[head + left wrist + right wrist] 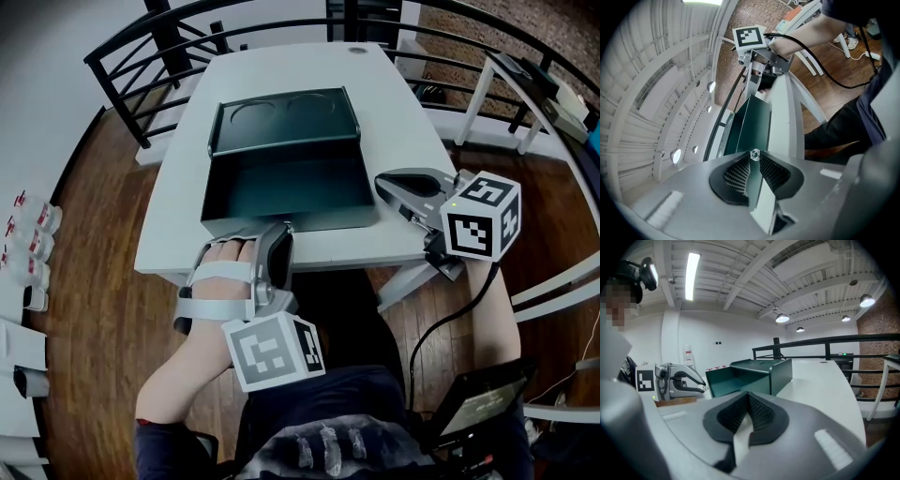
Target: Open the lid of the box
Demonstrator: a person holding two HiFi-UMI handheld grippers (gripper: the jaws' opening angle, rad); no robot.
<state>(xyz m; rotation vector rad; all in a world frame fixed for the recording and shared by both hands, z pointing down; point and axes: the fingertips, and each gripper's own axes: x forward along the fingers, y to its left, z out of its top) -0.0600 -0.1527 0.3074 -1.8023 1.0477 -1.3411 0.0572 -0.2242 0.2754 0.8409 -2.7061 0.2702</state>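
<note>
Light: bright ceiling tube [692, 275] and round lamps [782, 318], all overhead.
Head view: dim, muted, with soft shadow inside the box [281, 192].
Edges: strong fisheye bending, dark corners.
Focus: nearest parts slightly soft.

The person is wearing a dark short-sleeved top [366, 394], white straps [220, 274] are crossing the left hand [225, 253], and the grey left gripper [284, 230] and right gripper [382, 182] are each showing black ribbed pads [736, 174] and a white cube [274, 349] with black square markers, a black cable [450, 319] trailing off the right one.
</note>
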